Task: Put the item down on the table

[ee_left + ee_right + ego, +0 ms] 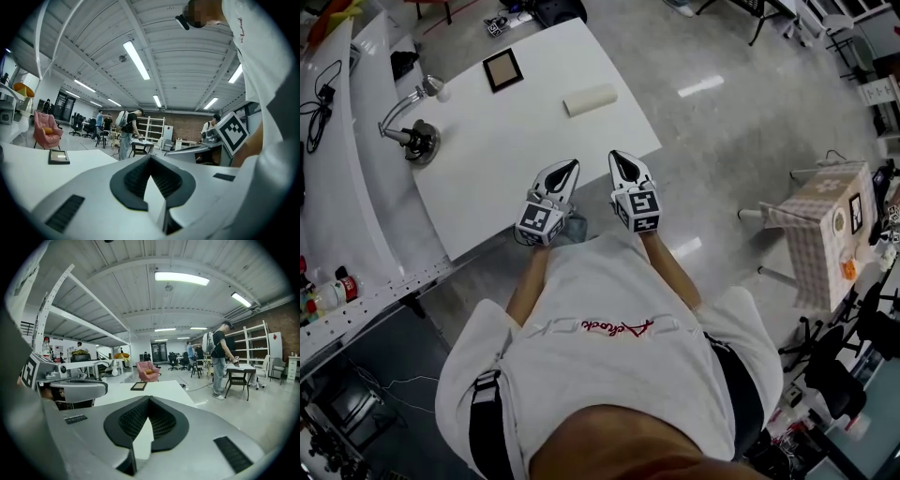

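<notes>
Well ahead of left gripper (570, 169) and right gripper (620, 158), jaws pressed together, the roll (590, 99) lies on the table (520, 136).

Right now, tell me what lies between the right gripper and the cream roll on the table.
Only bare white table separates the right gripper from the roll; the head view shows it.

Glossy grey floor (741, 122) all around, catching the lamp glare. Overhead there's a white ribbed ceiling (131, 296) with long strip lights (182, 278) burning. A brick wall (281, 319) closes the far side, with white open shelving (255, 341) in front of it. A pink armchair (148, 371) sits beyond the far edge of the white table (506, 131), and a small table with a checked cloth (811, 234) stands well apart to the right.
</notes>
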### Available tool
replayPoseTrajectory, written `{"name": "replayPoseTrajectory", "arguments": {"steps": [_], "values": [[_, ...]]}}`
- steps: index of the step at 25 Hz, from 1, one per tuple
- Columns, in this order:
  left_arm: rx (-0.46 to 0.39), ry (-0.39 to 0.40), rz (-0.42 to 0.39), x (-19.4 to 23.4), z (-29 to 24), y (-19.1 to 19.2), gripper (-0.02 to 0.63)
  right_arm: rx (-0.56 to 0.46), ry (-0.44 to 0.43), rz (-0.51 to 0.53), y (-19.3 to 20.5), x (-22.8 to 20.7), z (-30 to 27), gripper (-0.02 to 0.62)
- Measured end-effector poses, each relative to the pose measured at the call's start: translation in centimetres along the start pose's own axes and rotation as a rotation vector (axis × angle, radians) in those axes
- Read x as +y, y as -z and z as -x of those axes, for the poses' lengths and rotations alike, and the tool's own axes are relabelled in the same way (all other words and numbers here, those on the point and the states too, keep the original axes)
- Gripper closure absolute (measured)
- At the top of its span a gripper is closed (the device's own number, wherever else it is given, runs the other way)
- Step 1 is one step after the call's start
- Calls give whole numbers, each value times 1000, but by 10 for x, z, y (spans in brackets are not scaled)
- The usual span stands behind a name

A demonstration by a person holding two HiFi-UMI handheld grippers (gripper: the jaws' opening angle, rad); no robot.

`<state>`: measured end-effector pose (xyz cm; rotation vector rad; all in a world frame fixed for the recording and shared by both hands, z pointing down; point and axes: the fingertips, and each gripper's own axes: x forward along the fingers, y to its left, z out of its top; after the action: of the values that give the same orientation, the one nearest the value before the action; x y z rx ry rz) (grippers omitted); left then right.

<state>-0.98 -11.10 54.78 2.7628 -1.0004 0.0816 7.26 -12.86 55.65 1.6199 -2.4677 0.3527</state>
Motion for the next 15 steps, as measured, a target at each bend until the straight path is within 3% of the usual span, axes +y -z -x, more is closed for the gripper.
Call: {"name": "replayPoseTrajectory", "arguments": {"steps": [15], "values": [[8, -29, -4, -58, 58, 28, 586, -19, 6, -6, 30, 32, 72, 586]]}}
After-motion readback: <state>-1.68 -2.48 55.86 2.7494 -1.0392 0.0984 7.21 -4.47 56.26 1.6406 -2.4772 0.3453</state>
